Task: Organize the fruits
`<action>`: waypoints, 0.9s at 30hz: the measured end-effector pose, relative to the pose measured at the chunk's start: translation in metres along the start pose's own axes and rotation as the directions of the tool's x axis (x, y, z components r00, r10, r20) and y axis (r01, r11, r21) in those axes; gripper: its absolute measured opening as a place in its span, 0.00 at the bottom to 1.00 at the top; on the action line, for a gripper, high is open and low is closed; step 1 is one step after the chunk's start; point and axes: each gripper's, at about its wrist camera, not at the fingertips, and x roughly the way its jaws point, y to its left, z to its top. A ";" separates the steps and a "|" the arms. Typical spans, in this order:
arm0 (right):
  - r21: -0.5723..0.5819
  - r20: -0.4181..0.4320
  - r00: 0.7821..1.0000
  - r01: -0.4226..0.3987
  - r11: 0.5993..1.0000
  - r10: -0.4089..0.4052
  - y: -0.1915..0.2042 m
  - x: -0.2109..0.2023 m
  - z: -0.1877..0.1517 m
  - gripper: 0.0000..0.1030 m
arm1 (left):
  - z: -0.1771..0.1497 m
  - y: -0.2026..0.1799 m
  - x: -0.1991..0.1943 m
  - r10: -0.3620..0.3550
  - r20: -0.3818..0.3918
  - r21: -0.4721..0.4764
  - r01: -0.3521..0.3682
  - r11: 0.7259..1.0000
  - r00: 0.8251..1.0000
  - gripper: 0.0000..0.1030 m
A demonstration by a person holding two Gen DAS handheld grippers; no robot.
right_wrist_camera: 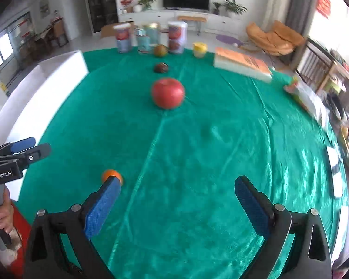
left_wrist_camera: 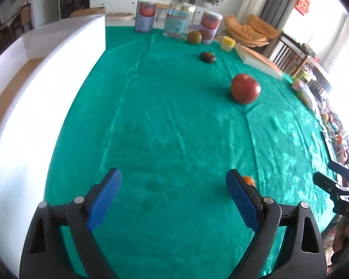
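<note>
A red apple lies on the green cloth, well ahead of both grippers. A dark fruit and a brown-green fruit lie farther back. A small orange fruit sits low, partly hidden behind one finger in each view. My left gripper is open and empty over the cloth; it also shows at the left of the right wrist view. My right gripper is open and empty.
A white box runs along the table's left side. Three cans and a yellow jar stand at the far edge. A book lies at the right. Clutter lines the right edge.
</note>
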 end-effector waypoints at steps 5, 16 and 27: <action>0.057 0.044 0.994 0.095 0.994 -0.097 -0.040 0.042 -0.025 0.95 | 0.009 0.004 0.039 0.126 0.114 0.008 -0.128 0.992 0.985 0.90; 0.142 0.071 0.993 0.086 0.986 -0.097 -0.048 0.092 0.008 1.00 | 0.045 -0.001 0.085 0.186 0.107 0.079 -0.194 0.978 0.977 1.00; 0.121 0.072 0.993 0.085 0.989 -0.094 -0.046 0.093 0.006 1.00 | 0.045 -0.002 0.087 0.182 0.107 0.082 -0.191 0.978 0.978 1.00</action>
